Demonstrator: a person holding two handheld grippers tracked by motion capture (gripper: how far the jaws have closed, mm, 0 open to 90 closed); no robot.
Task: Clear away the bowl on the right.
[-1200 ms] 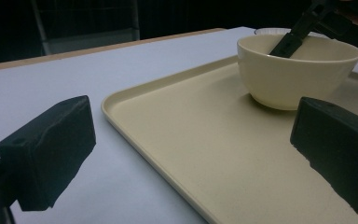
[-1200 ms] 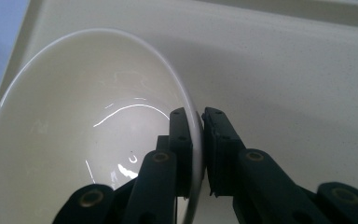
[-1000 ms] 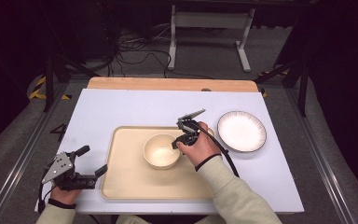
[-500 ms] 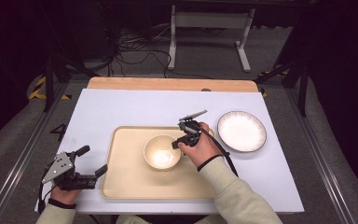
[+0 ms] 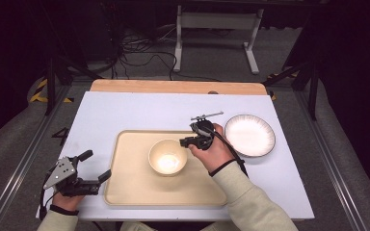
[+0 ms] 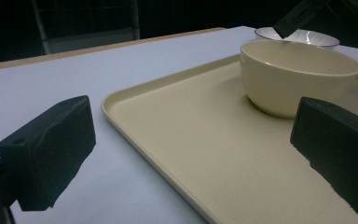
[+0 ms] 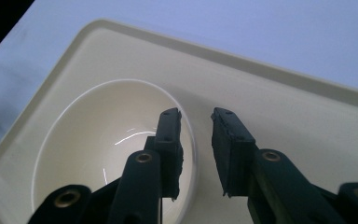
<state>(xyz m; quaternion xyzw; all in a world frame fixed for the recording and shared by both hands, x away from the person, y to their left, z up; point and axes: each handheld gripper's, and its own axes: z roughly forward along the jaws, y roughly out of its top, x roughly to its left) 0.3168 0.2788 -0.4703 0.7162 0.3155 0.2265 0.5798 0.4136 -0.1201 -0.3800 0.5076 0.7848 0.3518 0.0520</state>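
The bowl (image 5: 167, 157) sits upright on the cream tray (image 5: 125, 178), a little right of the tray's middle, and the tray lies on the white bench (image 5: 125, 110) close to your edge. Your right gripper (image 5: 189, 142) hangs just above the bowl's right rim. In the right gripper view its jaws stand a narrow gap apart, astride the rim, one jaw over the inside of the bowl (image 7: 107, 154) and the other over the tray floor (image 7: 307, 121). They have just been opening, and the pads are off the rim, so nothing is gripped. Your right hand (image 5: 211, 149) wraps the gripper body, the cable trailing back along your sleeve.

Your left gripper (image 5: 92, 167) rests low at the tray's near left corner, just beside its edge. Its jaws are spread wide with nothing between them; in the left gripper view they frame the tray (image 6: 191, 154) and the bowl (image 6: 298, 74) beyond.

A white plate (image 5: 249, 135) with a dark rim lies on the bench right of the tray, near your right hand.
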